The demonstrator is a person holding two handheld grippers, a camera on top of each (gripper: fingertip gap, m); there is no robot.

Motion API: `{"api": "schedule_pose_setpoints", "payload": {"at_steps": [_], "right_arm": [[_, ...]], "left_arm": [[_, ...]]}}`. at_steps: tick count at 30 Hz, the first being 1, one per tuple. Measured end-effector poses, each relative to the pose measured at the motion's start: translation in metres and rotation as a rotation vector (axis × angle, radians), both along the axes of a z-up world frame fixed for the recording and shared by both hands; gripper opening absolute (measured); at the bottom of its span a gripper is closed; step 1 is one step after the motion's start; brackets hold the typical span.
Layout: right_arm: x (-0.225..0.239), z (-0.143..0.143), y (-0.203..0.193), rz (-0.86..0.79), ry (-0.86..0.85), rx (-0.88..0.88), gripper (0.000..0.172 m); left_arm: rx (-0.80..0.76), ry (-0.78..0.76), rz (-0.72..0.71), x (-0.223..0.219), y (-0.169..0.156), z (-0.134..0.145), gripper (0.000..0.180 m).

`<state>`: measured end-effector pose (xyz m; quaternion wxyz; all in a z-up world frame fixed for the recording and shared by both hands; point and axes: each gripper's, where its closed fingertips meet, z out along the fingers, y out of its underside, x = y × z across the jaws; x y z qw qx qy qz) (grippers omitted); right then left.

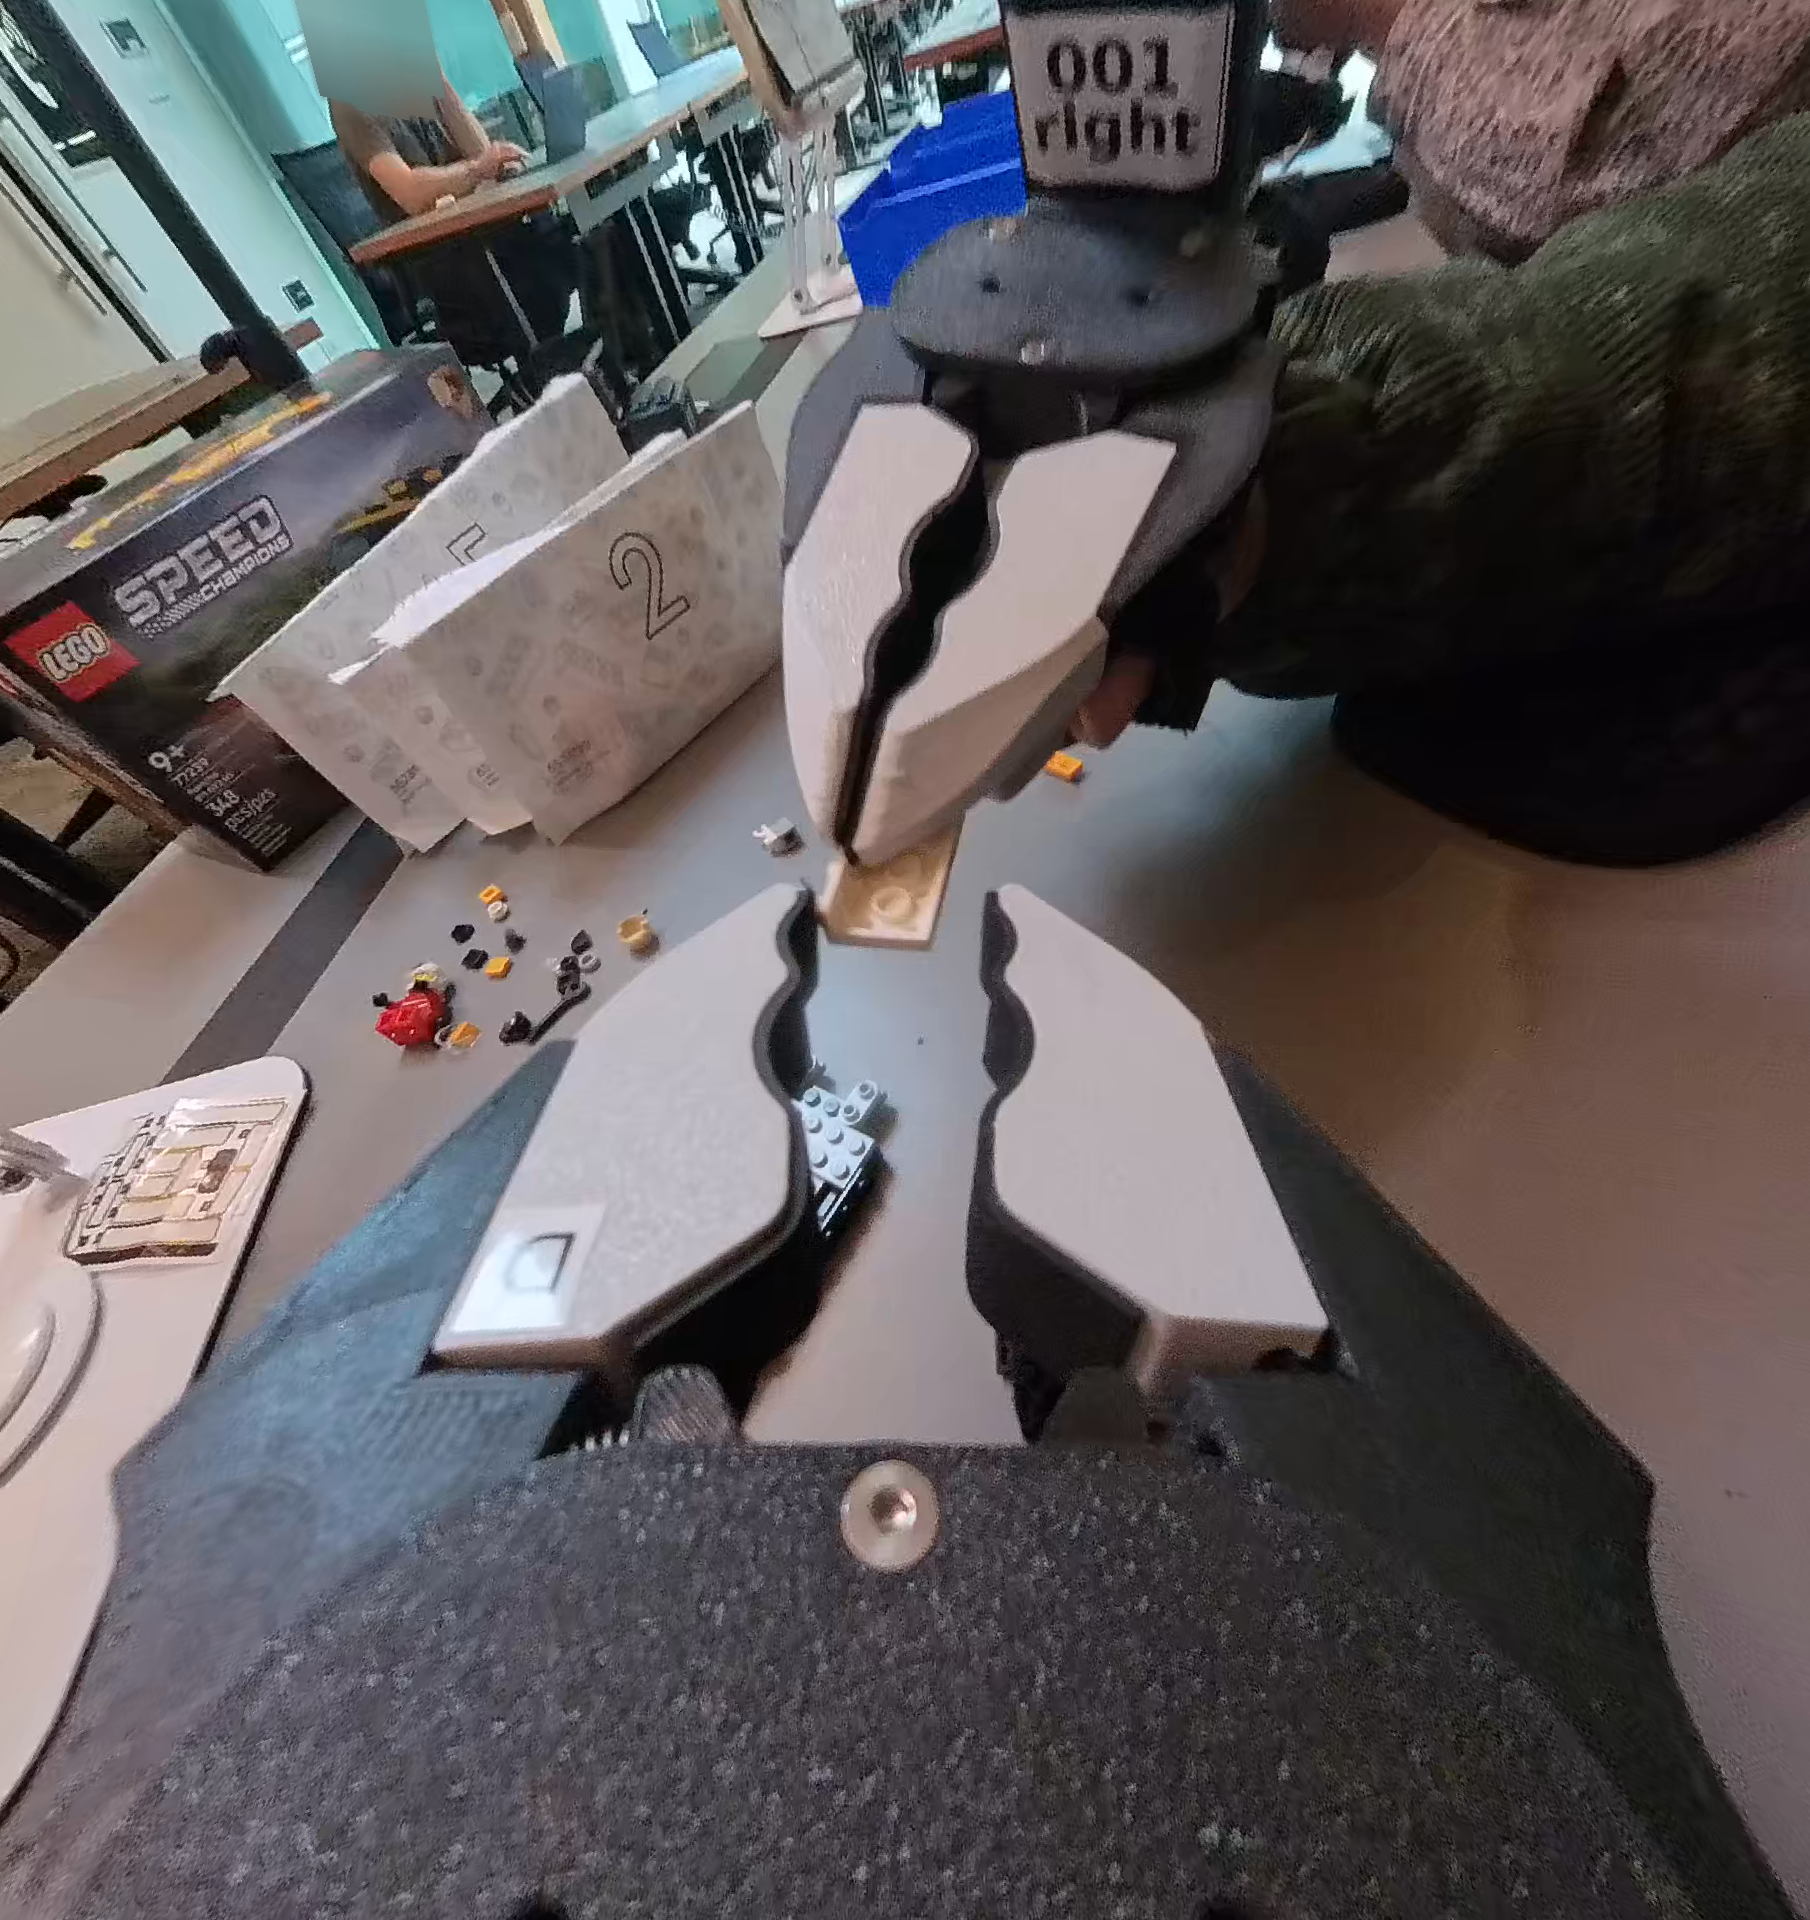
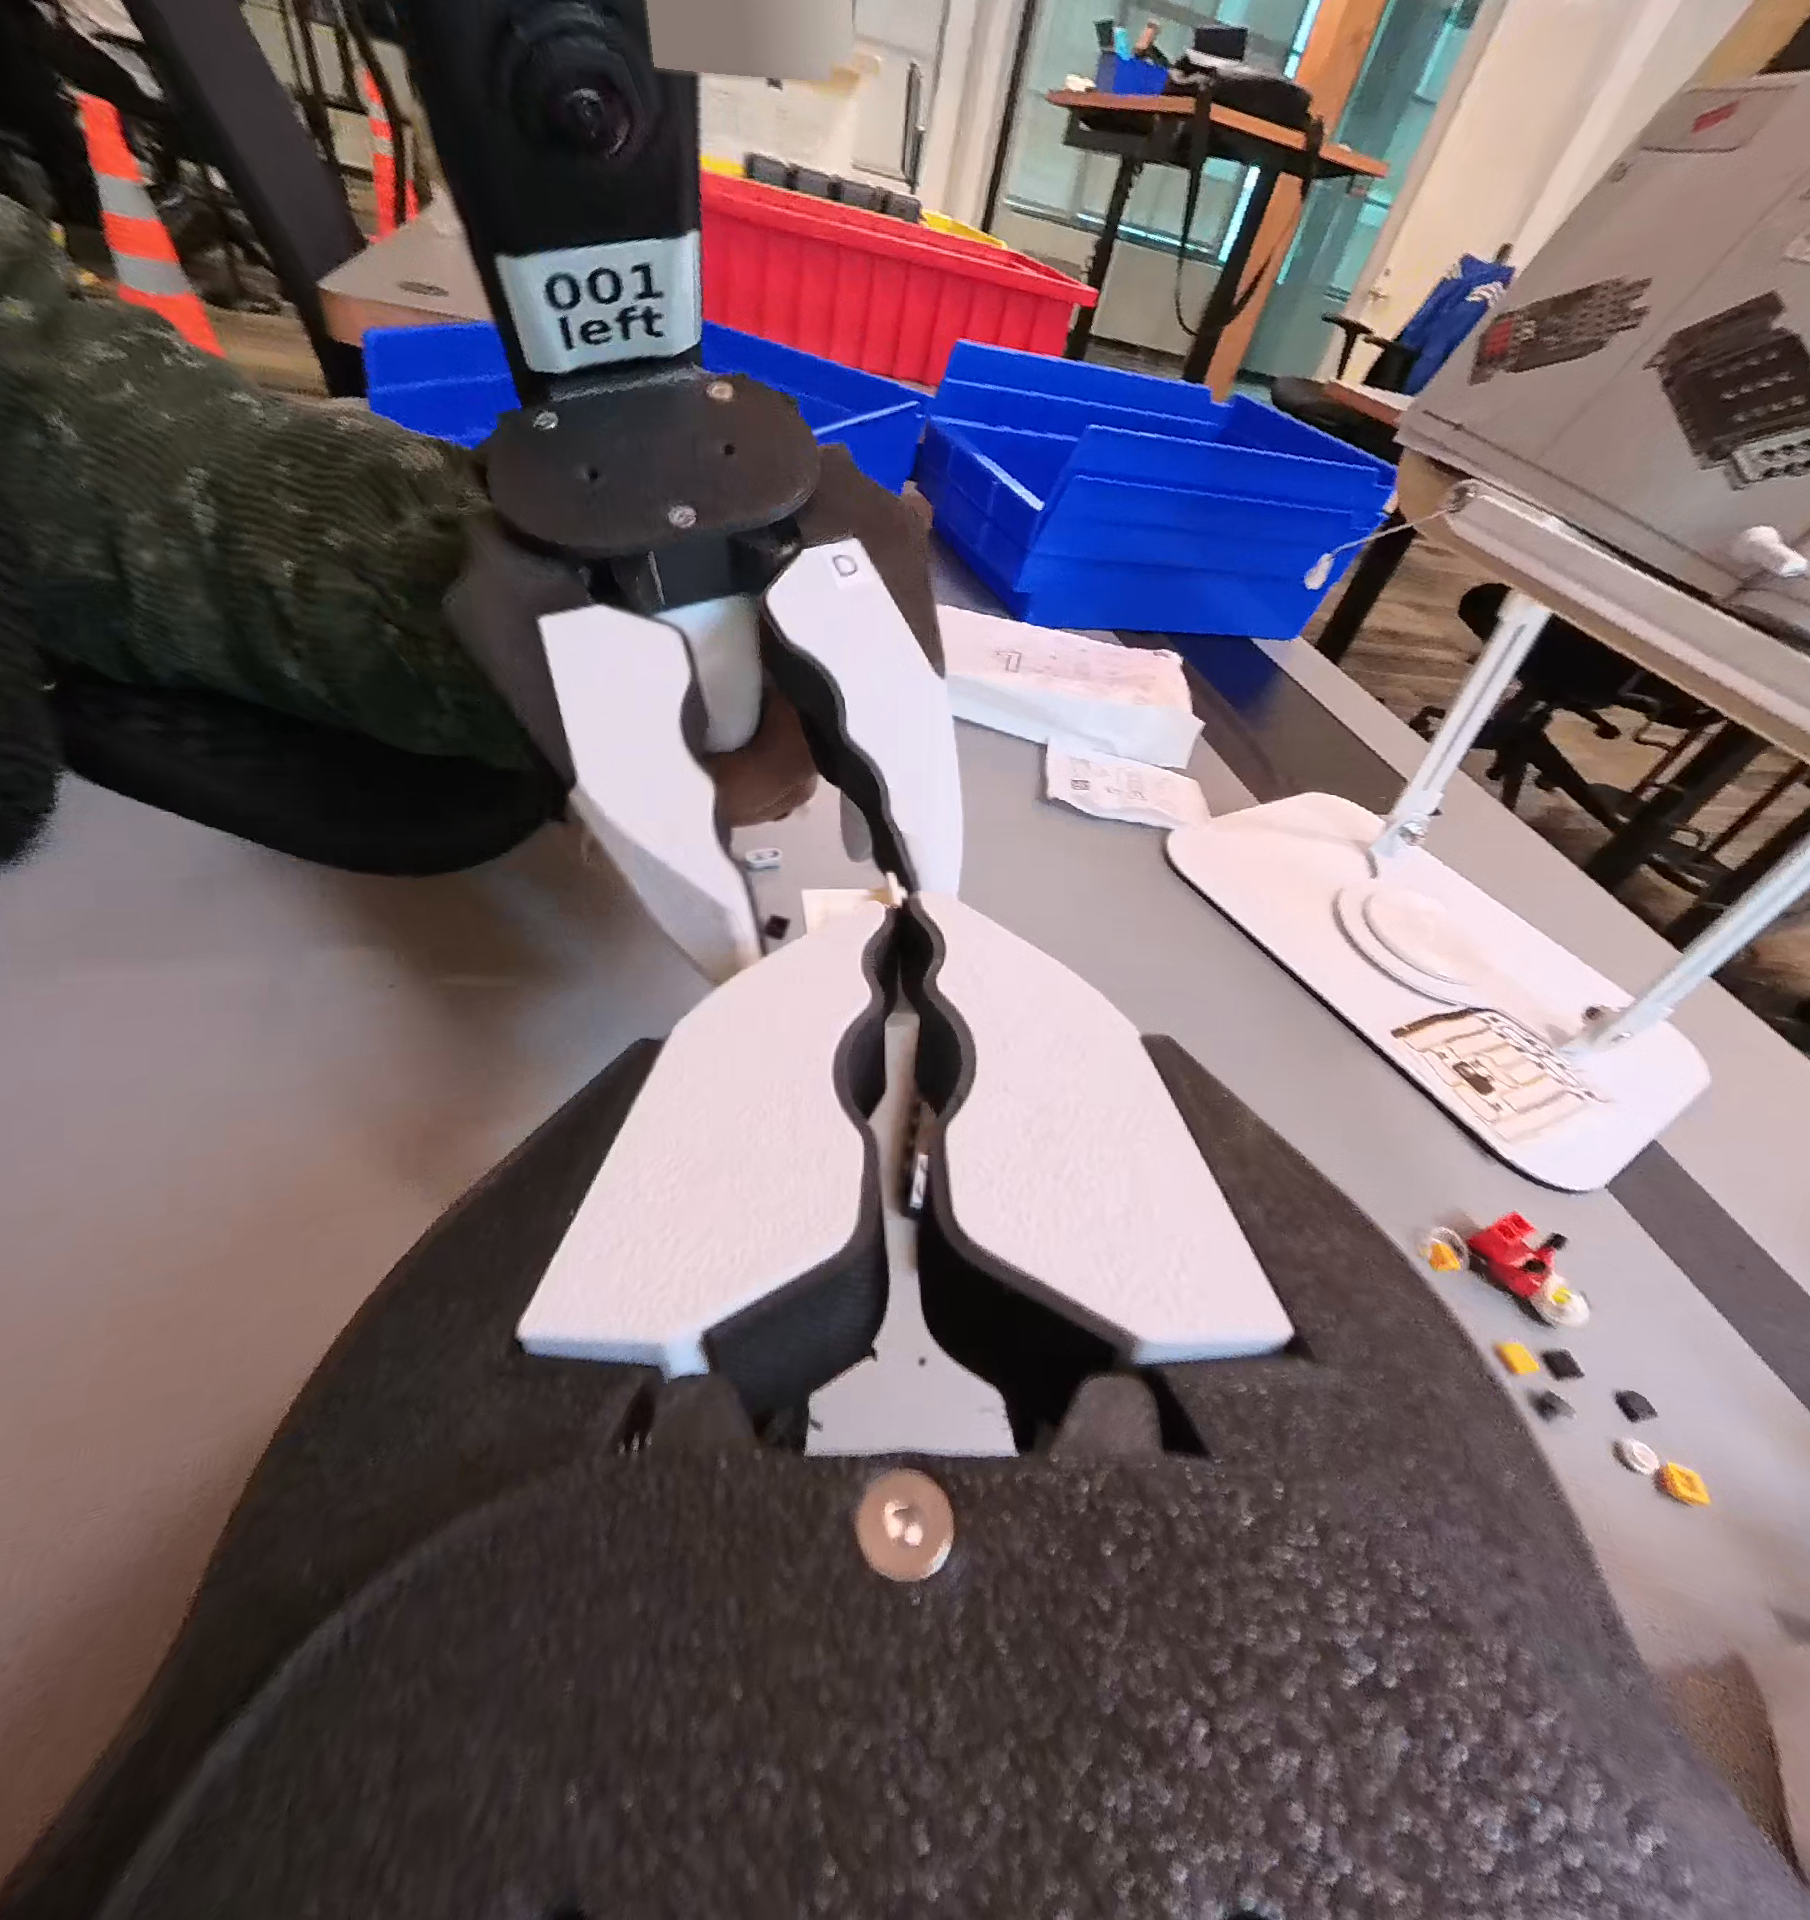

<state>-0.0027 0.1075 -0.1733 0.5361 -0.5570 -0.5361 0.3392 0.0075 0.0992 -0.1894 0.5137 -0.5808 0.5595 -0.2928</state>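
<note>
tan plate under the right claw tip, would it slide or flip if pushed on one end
The tan plate looks flat, stiff and small, so probably light. It lies on smooth grey tabletop, so it would likely slide easily. With the shut right claw pressing near one end, it might tilt up rather than roll.

Both views are evenly and brightly lit by diffuse indoor light, with added daylight from glazed walls (image 1: 610, 62) in the background. Shadows on the grey table (image 1: 1400, 1039) are soft and short; a warm brownish cast tints its right part. No hard glare; mild sheen on the white lamp base (image 2: 1420, 935). Strong wide-angle distortion bends table edges and stretches the frame corners. Motion blur softens the far gripper (image 1: 911, 665) and the green sleeve (image 1: 1555, 416). The near dark housing (image 2: 880, 1714) is out of focus, grainy. Background furniture is soft
</note>
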Motion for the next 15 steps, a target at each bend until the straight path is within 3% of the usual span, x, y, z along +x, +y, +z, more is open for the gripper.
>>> {"api": "schedule_pose_setpoints", "payload": {"at_steps": [5, 9, 12, 15], "right_arm": [[-0.003, 0.000, -0.008, 0.045, 0.001, 0.007, 0.000], [0.003, 0.014, -0.004, 0.024, 0.084, 0.007, 0.003], [0.012, 0.020, 0.008, -0.038, 0.115, -0.013, 0.011], [0.016, 0.009, 0.021, -0.103, 0.055, -0.023, 0.017]], "left_arm": [[-0.068, 0.007, -0.021, -0.005, -0.006, 0.003, 0.021], [-0.006, 0.080, 0.059, -0.024, -0.001, 0.008, 0.022], [0.086, 0.137, 0.265, -0.068, 0.020, 0.033, 0.021], [0.140, 0.284, 0.559, -0.145, 0.036, 0.057, 0.021]]}}
